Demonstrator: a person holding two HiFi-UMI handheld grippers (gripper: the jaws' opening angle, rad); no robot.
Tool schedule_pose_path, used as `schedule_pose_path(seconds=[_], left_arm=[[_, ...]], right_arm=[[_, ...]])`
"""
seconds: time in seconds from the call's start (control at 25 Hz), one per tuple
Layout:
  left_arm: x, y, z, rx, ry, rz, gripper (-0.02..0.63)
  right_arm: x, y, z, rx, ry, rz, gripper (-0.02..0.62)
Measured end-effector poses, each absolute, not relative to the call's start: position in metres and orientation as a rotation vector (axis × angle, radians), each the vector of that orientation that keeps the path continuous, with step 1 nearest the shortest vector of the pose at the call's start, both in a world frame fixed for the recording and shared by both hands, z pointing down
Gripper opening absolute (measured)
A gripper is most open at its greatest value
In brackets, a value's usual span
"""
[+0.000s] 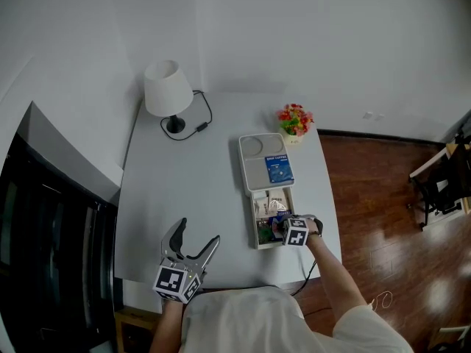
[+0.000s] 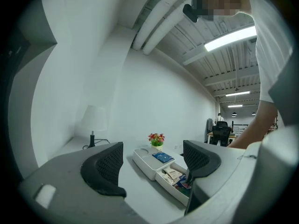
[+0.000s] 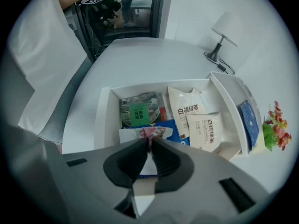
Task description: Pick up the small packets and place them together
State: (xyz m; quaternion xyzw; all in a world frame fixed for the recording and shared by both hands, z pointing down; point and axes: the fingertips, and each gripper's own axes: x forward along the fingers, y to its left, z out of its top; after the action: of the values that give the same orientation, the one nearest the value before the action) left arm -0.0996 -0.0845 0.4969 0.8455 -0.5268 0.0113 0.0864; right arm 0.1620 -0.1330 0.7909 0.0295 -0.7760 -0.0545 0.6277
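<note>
Down in the tray (image 3: 105,120), the right gripper (image 3: 149,143) pinches the top edge of a white-and-blue packet (image 3: 163,133), which lies beside a green packet (image 3: 138,110) and two tea packets (image 3: 196,118). The hold looks thin, at the jaw tips only. The packet could slip free on lifting or drag a neighbour up. The left gripper (image 1: 197,243) hovers over the table (image 1: 191,182), jaws apart and empty.

Left gripper (image 1: 200,232) and right gripper (image 3: 149,143) grey, black-padded; shirt (image 1: 250,318) seemingly white.
</note>
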Motion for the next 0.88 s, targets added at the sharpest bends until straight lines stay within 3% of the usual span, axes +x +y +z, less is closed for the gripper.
schedule_pose_path(seconds=[0.88], left_arm=[[-0.107, -0.082, 0.494, 2.504, -1.602, 0.03, 0.408]], right_arm=[[0.113, -0.165, 0.633, 0.179, -1.906, -0.46, 0.051]])
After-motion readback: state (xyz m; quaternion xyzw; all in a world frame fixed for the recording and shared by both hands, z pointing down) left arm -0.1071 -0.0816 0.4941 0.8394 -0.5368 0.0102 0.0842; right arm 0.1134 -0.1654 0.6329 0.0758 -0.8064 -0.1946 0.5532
